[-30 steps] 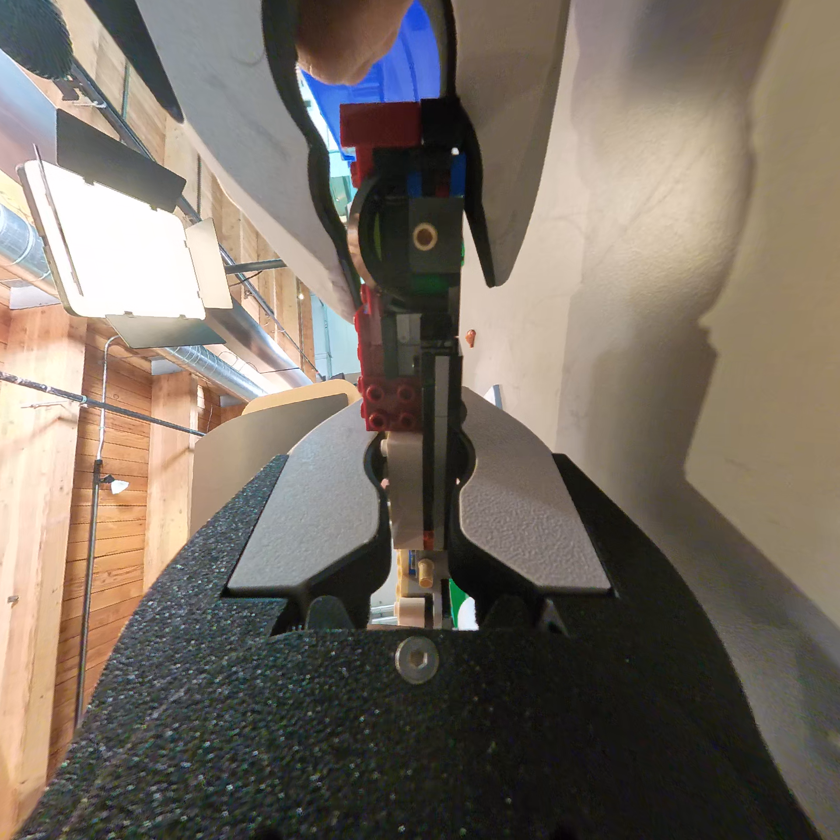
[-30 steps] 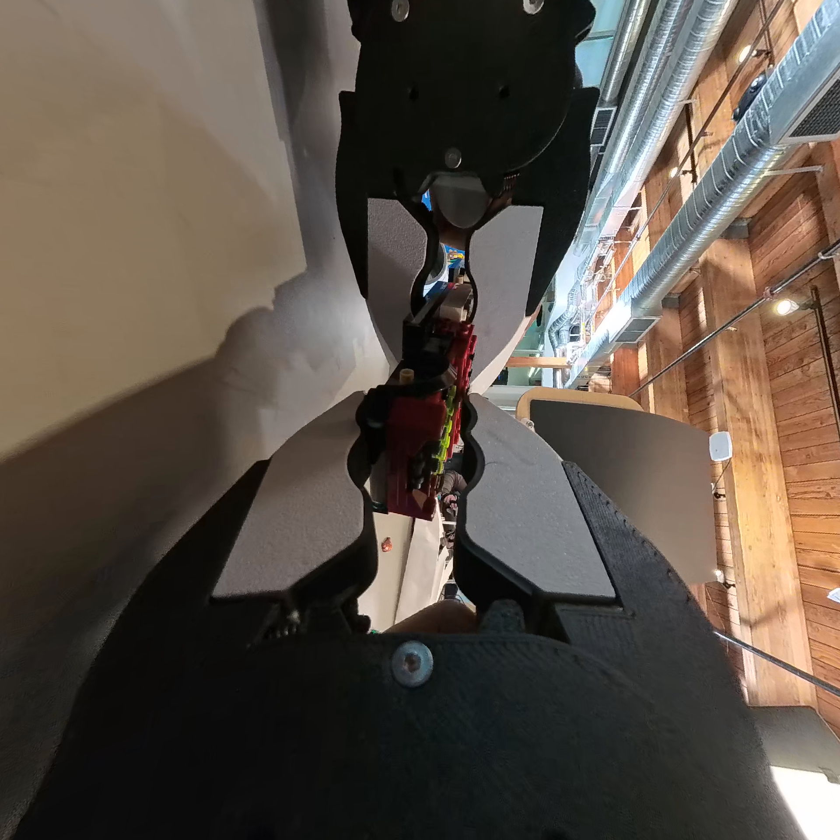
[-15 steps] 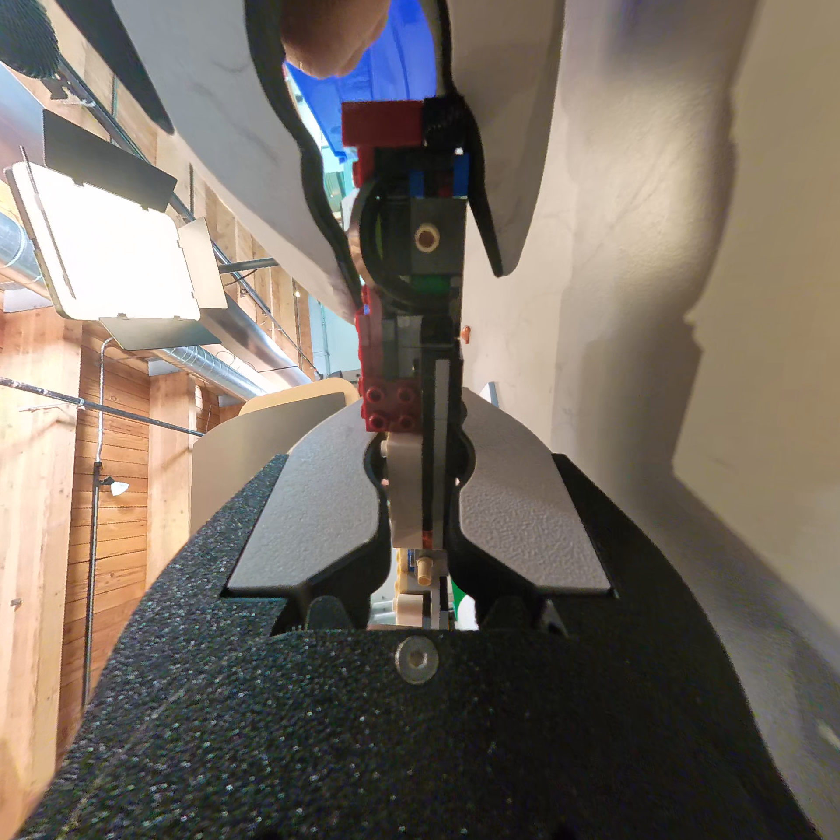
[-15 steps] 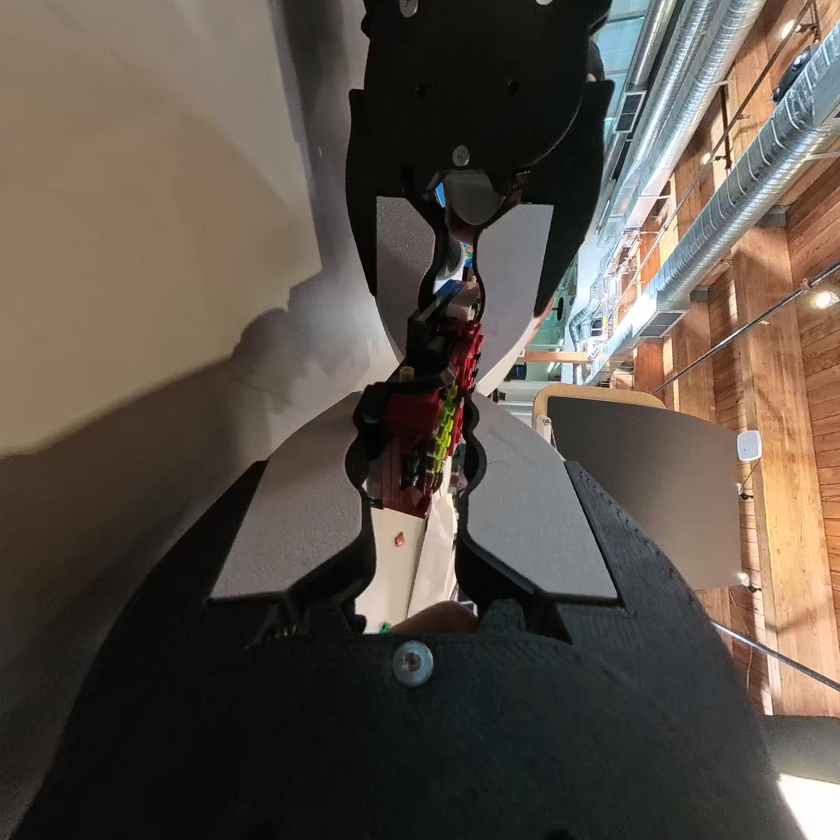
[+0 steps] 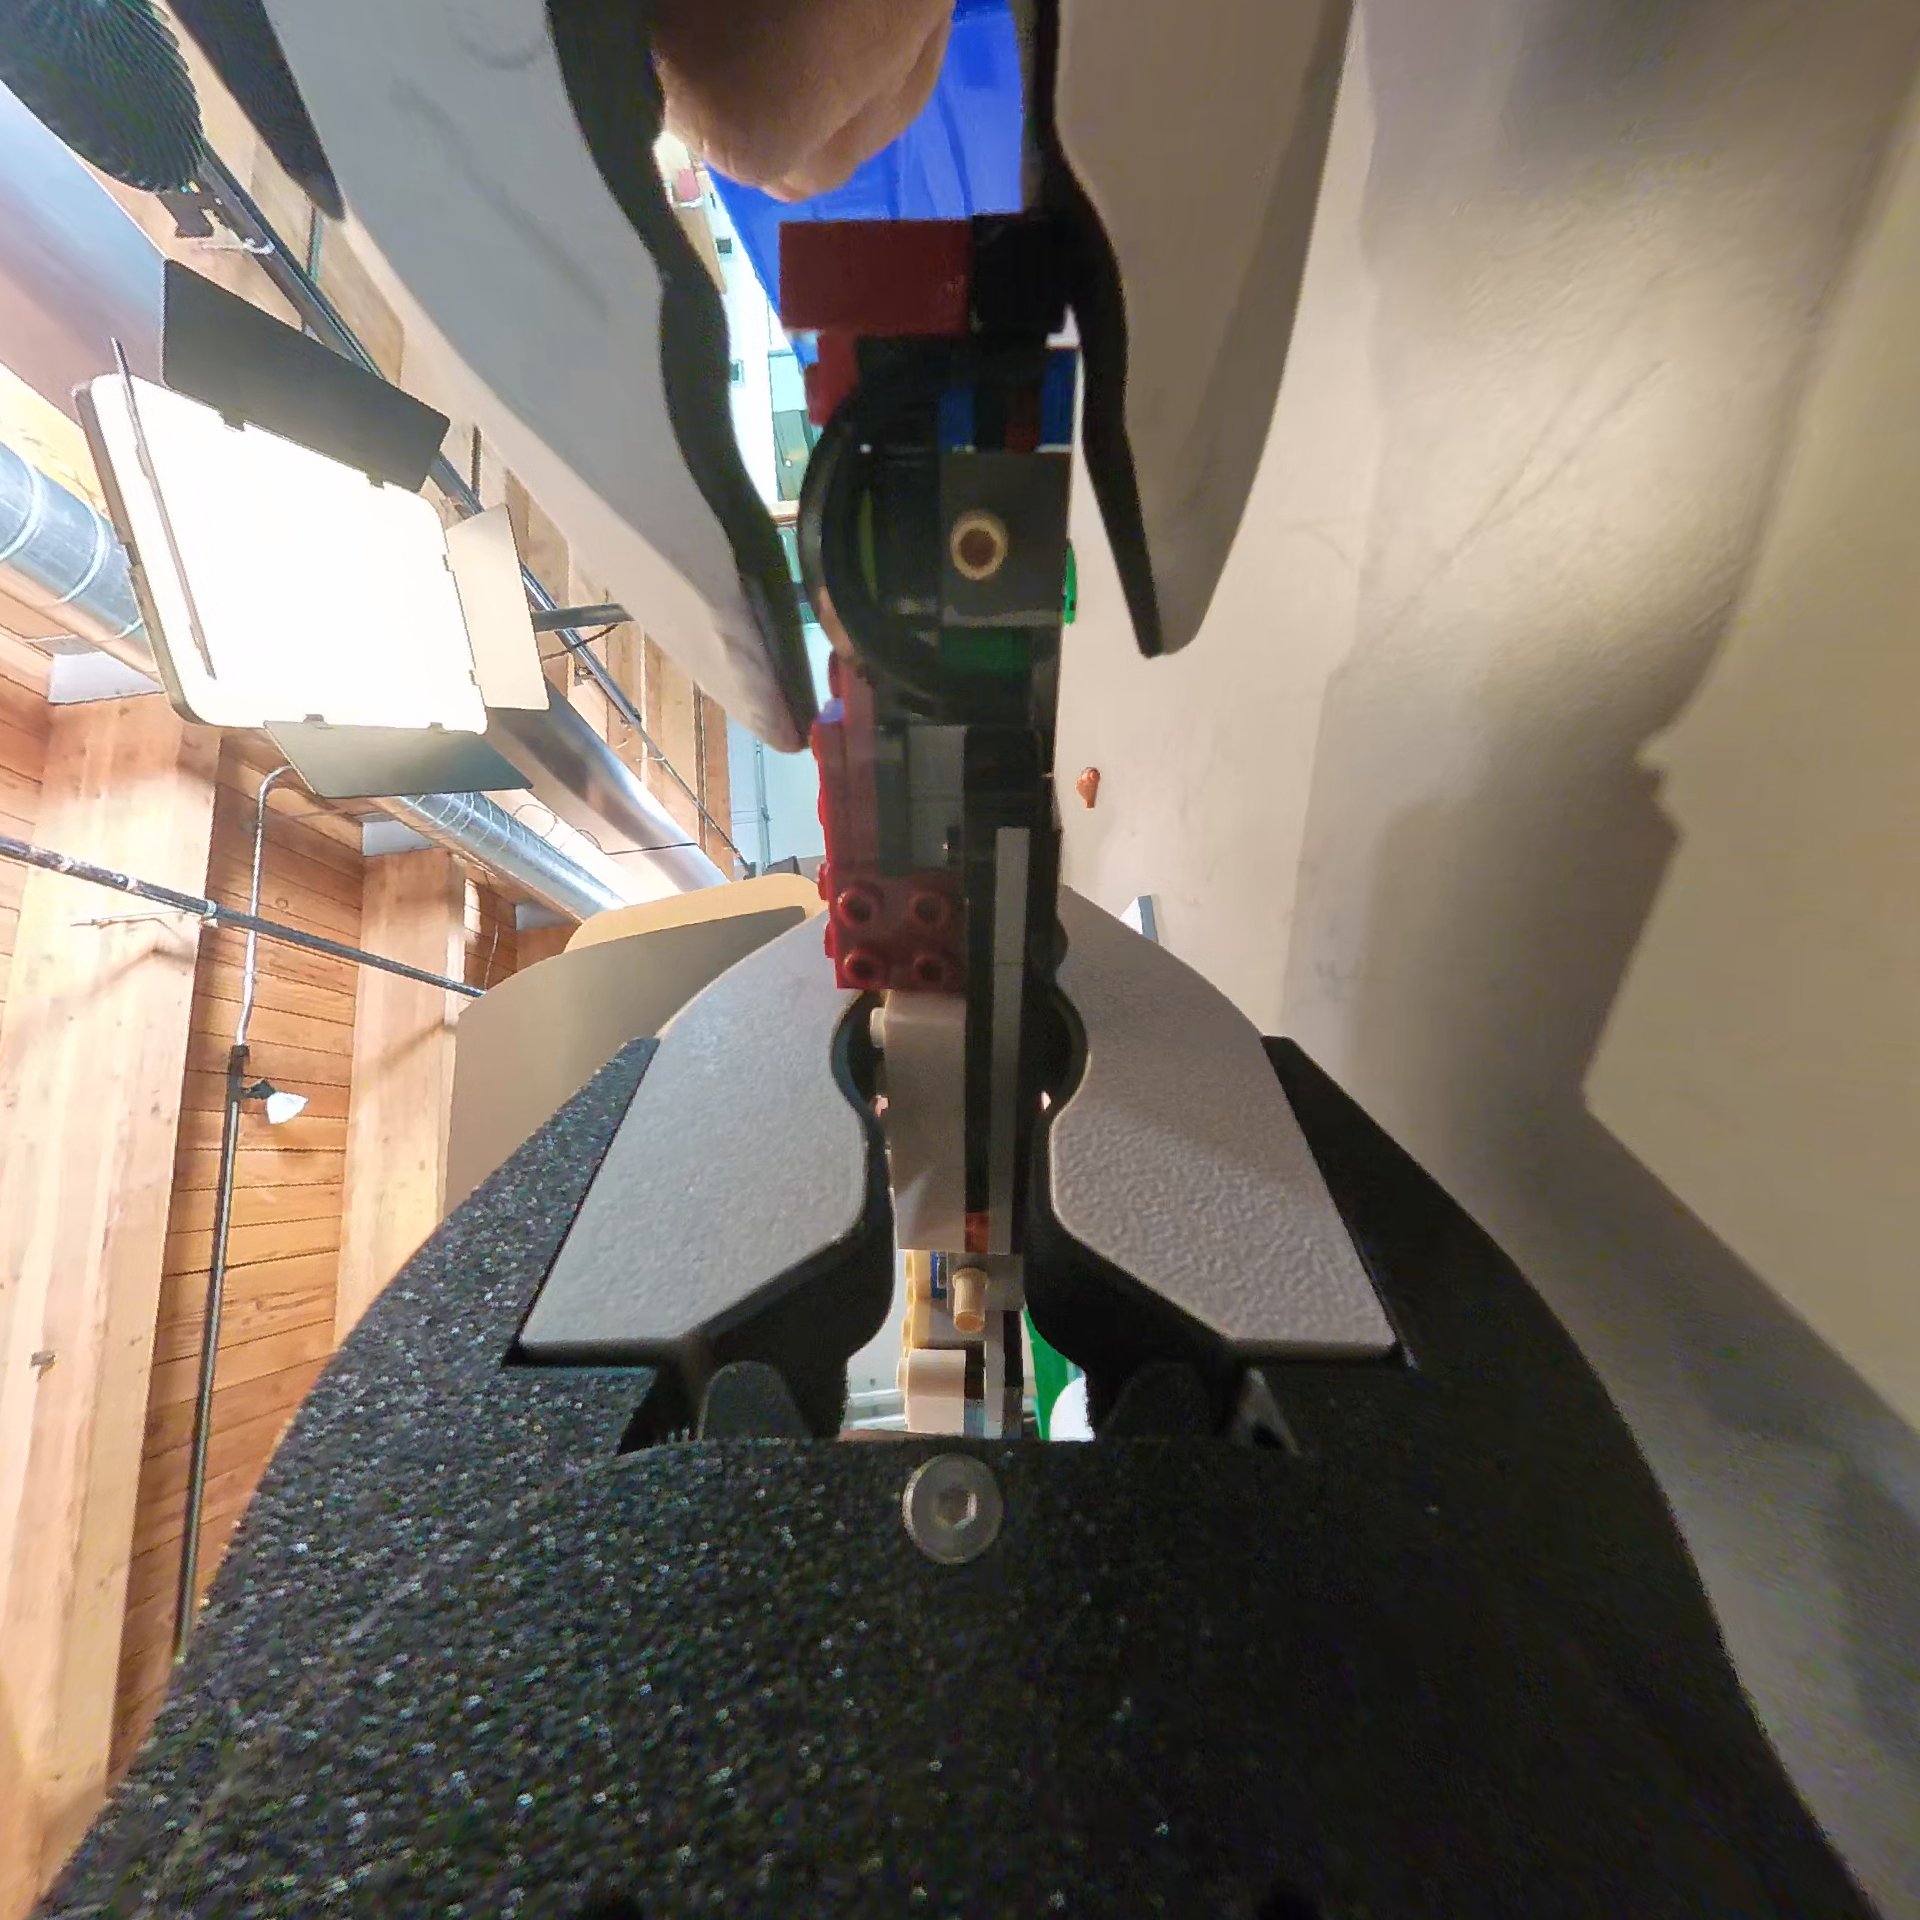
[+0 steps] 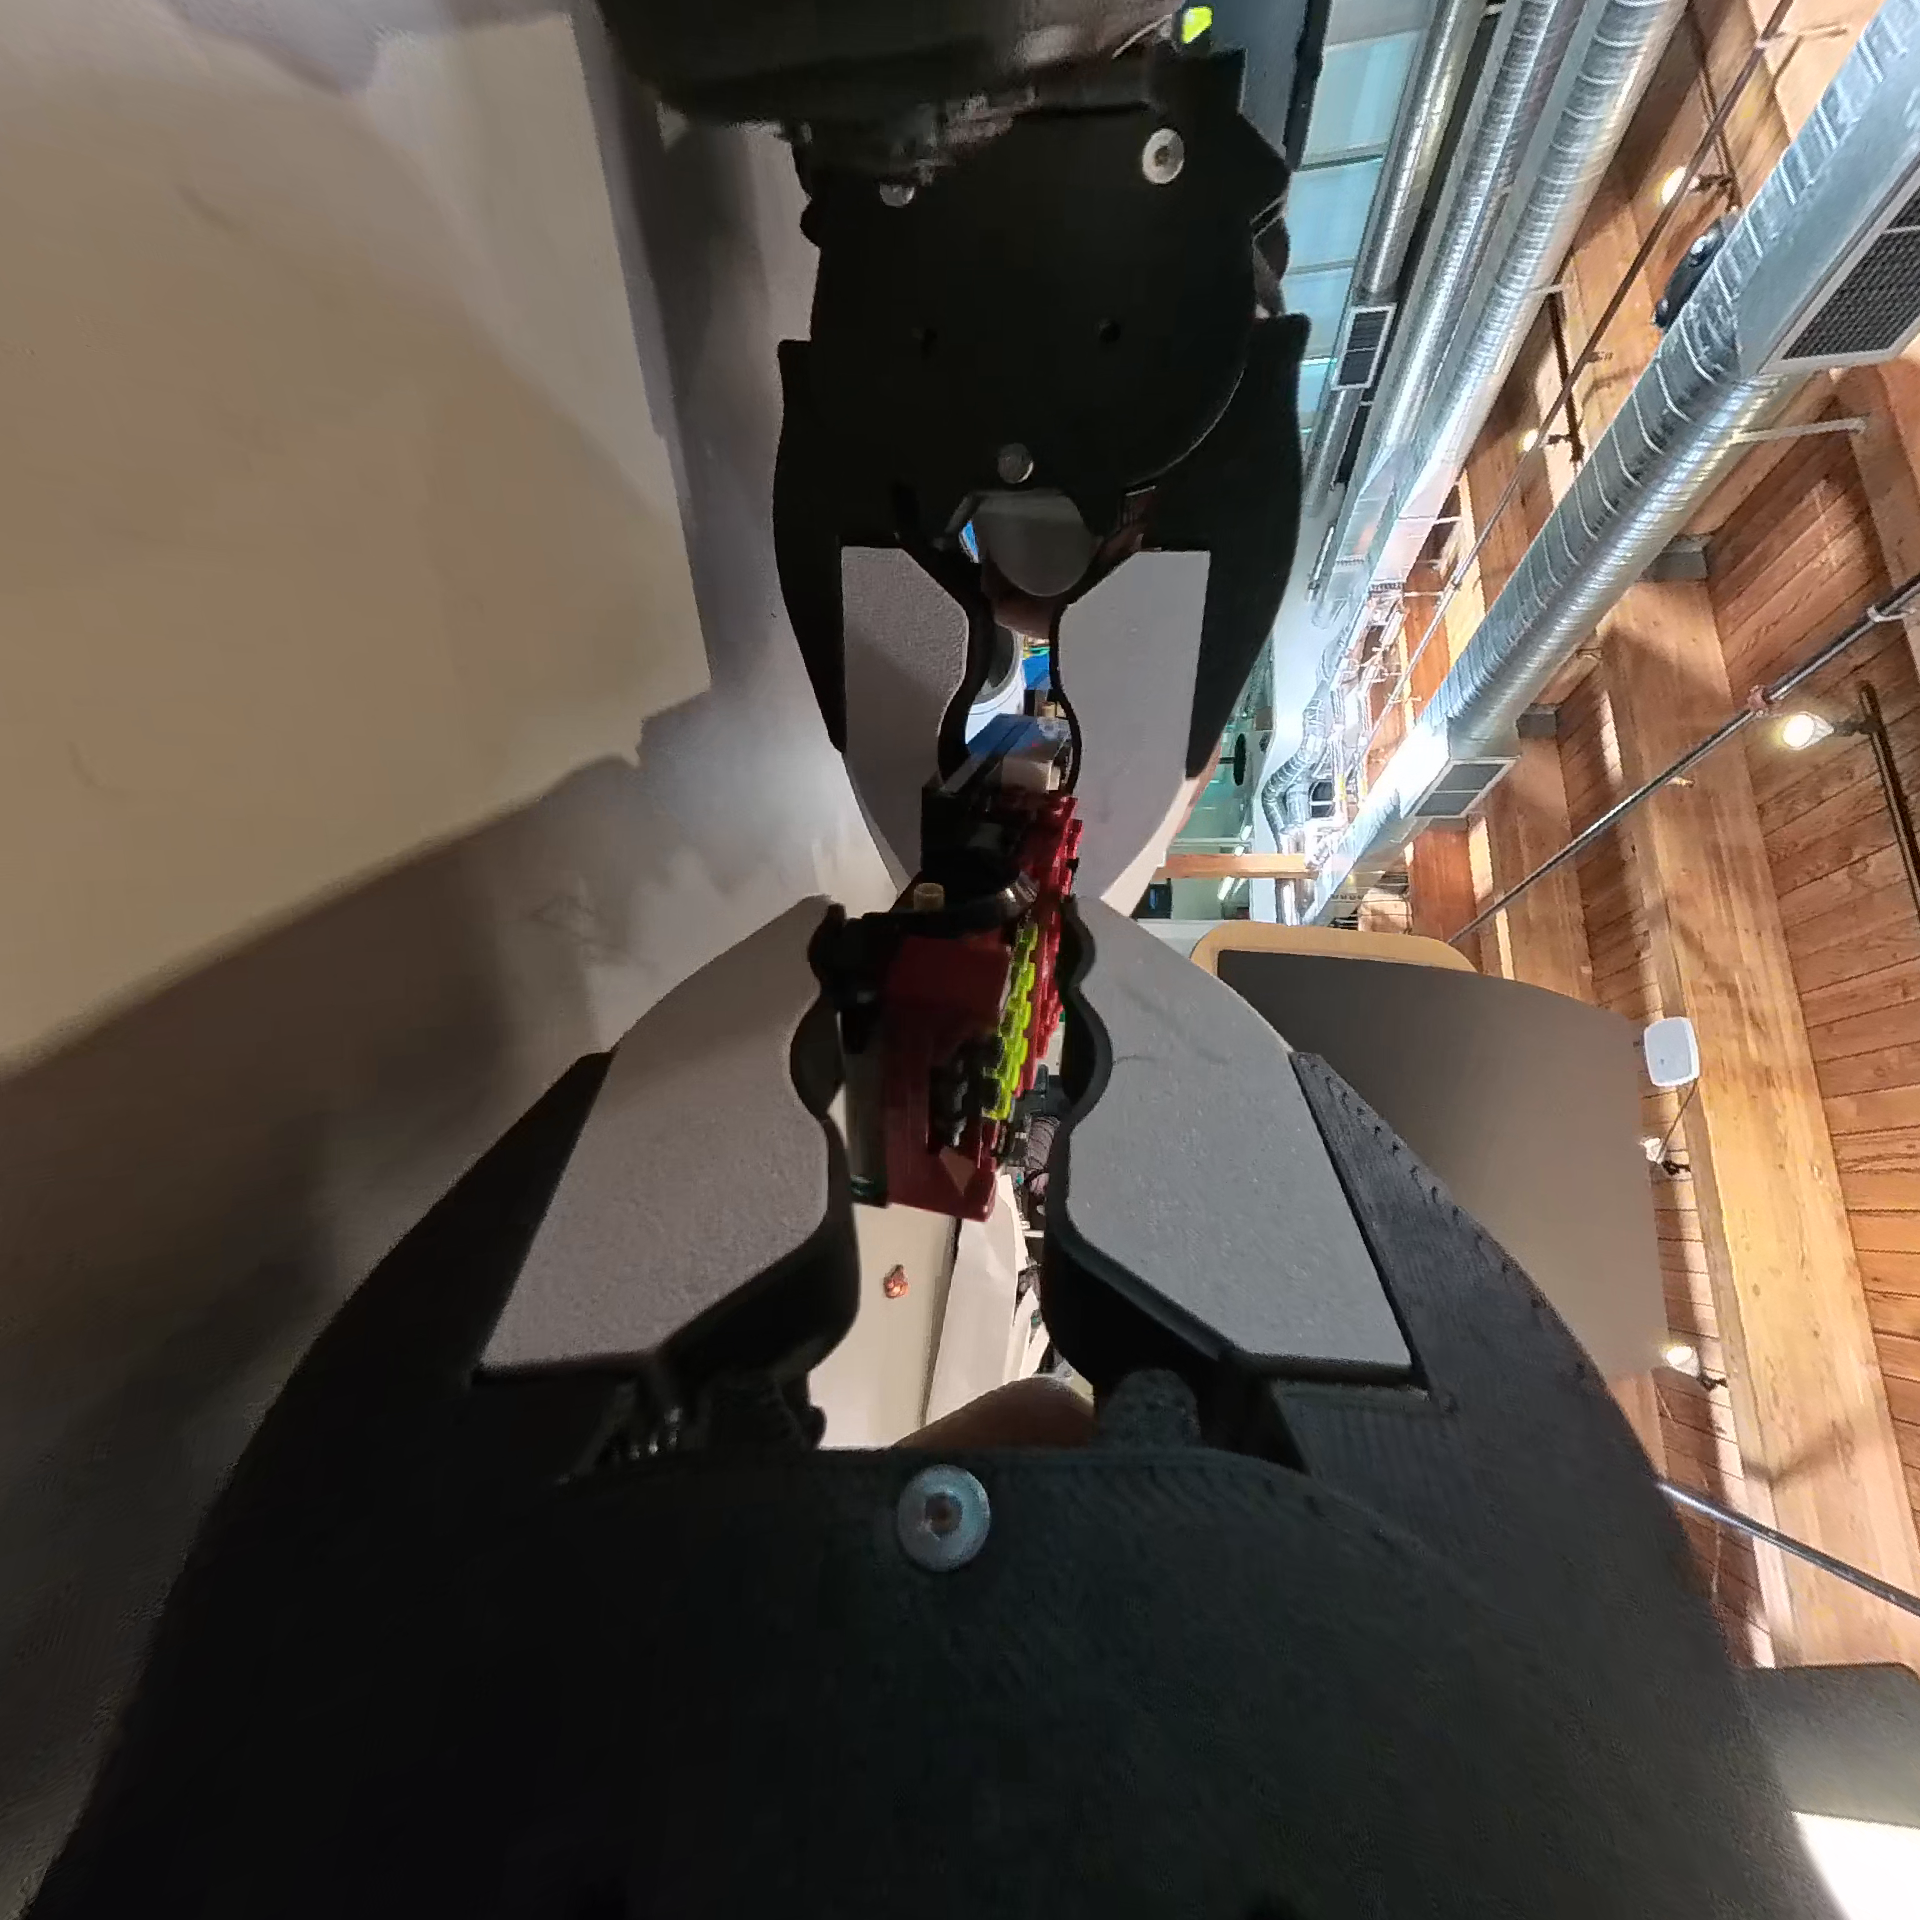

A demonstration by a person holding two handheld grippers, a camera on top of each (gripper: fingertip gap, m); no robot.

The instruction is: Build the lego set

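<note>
A toy brick model [image 5: 940,790] of red, black, grey and lime bricks, with a black wheel, is held in the air between both grippers. My left gripper [image 5: 951,997] is shut on its grey and black end. In the left wrist view the right gripper [image 5: 935,436] comes from the top and clamps the model's far end by the wheel. In the right wrist view my right gripper [image 6: 951,935] is shut on the red and lime part of the model [image 6: 935,1049]. The left gripper [image 6: 1013,748] holds the other end opposite it.
A white surface [image 5: 1507,520] fills one side of both views, and a small orange piece [image 5: 1088,787] lies on it. A lit lamp panel [image 5: 291,540], ducts and wooden walls are behind. A grey chair [image 6: 1455,1122] stands to the right. A fingertip [image 5: 800,94] shows at the top.
Both grippers keep their hold on the model. The pair has shifted slightly together, and in the right wrist view more of the left gripper's body shows.
</note>
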